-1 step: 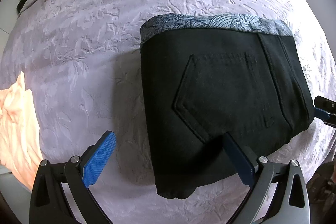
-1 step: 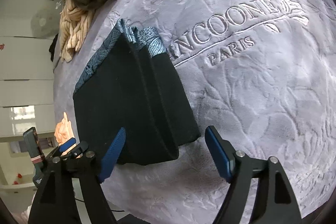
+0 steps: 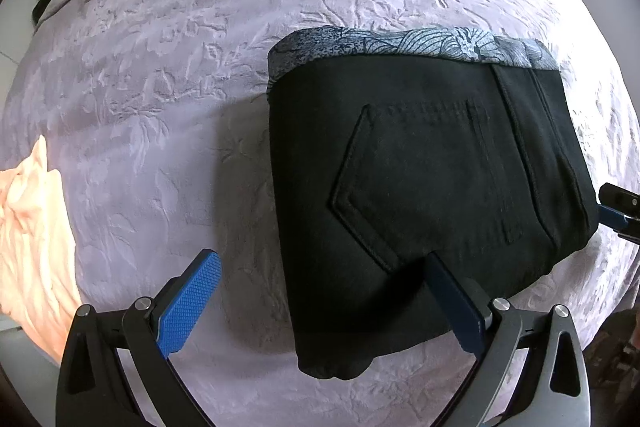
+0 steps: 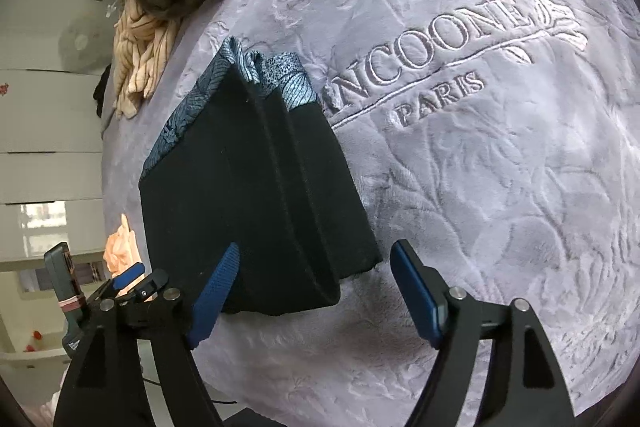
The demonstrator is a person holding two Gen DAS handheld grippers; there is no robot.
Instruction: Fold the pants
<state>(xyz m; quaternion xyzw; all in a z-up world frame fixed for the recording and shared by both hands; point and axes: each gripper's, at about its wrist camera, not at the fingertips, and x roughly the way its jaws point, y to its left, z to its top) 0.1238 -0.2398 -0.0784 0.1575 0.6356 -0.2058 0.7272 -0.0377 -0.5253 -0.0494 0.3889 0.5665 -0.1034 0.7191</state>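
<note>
Both grippers, left gripper (image 3: 320, 301) spread and right gripper (image 4: 316, 293) opening, are kept empty beside soft, thick folded pants (image 3: 424, 195) on the blanket (image 3: 160, 107), best gripped at a corner

We see the left gripper (image 3: 320, 303) with its jaws spread wide, nothing pressed between the blue pads. The right gripper (image 4: 316, 291) points along the bed, its jaws opening, the pads clear of any cloth. Its tip shows at the left camera's right edge.
</note>
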